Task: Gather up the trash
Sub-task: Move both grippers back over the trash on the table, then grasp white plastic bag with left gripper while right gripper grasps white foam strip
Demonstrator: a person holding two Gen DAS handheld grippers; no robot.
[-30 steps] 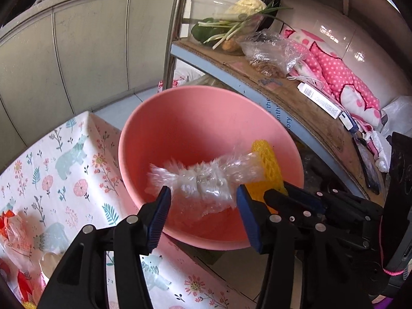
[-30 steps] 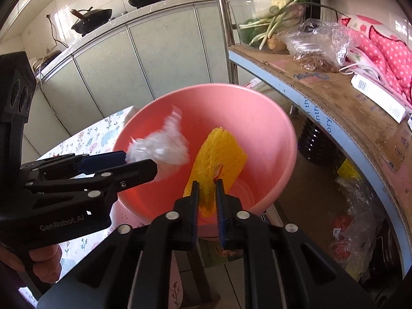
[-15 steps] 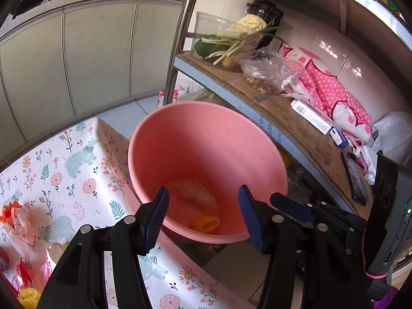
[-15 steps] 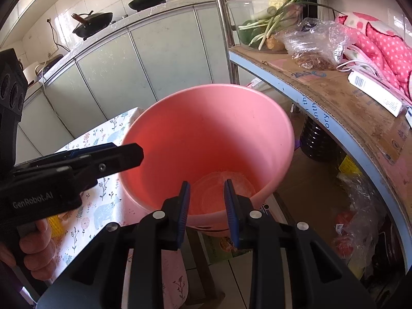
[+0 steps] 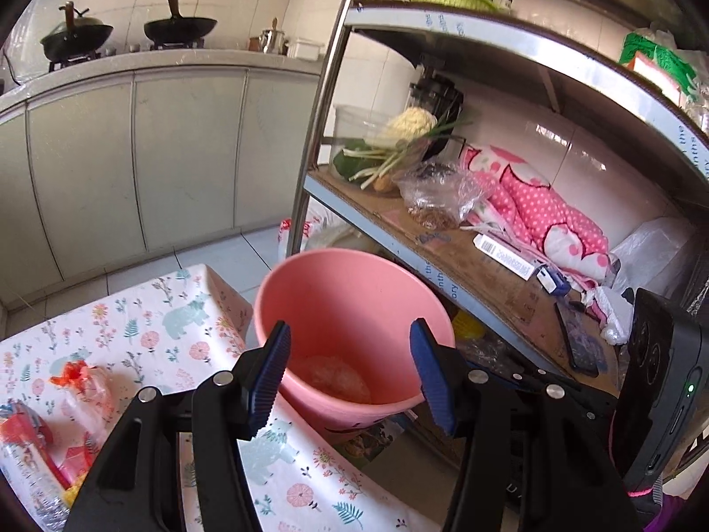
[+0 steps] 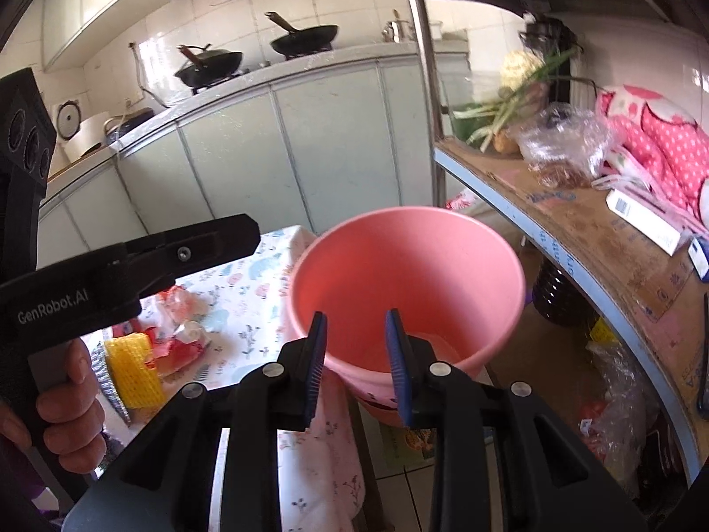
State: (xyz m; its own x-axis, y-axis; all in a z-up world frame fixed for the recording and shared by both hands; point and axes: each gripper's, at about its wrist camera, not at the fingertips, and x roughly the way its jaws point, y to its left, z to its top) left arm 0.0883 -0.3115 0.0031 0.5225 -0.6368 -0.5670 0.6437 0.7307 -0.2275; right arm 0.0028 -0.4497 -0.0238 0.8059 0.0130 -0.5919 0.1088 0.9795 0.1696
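A pink bucket [image 5: 354, 292] stands beside the table's right edge; it also shows in the right wrist view [image 6: 407, 266]. Crumpled clear plastic [image 5: 330, 374] lies at its bottom. My left gripper [image 5: 350, 377] is open and empty, raised above the bucket's near rim. My right gripper [image 6: 354, 363] is open and empty, also above the near rim. On the floral tablecloth [image 5: 177, 328] lie red and clear wrappers [image 5: 79, 390]. In the right wrist view a yellow foam net [image 6: 133, 368] and red wrappers [image 6: 177, 341] lie on the table.
A metal shelf rack [image 5: 443, 244] stands right of the bucket with vegetables [image 5: 399, 142], a plastic bag [image 5: 438, 195] and pink cloth [image 5: 531, 208]. Its upright pole [image 5: 328, 88] rises behind the bucket. Kitchen cabinets [image 5: 133, 155] with woks on top are behind.
Both grippers let go of the clear plastic and the yellow net into the bucket, opened, then rose and pulled back from it.
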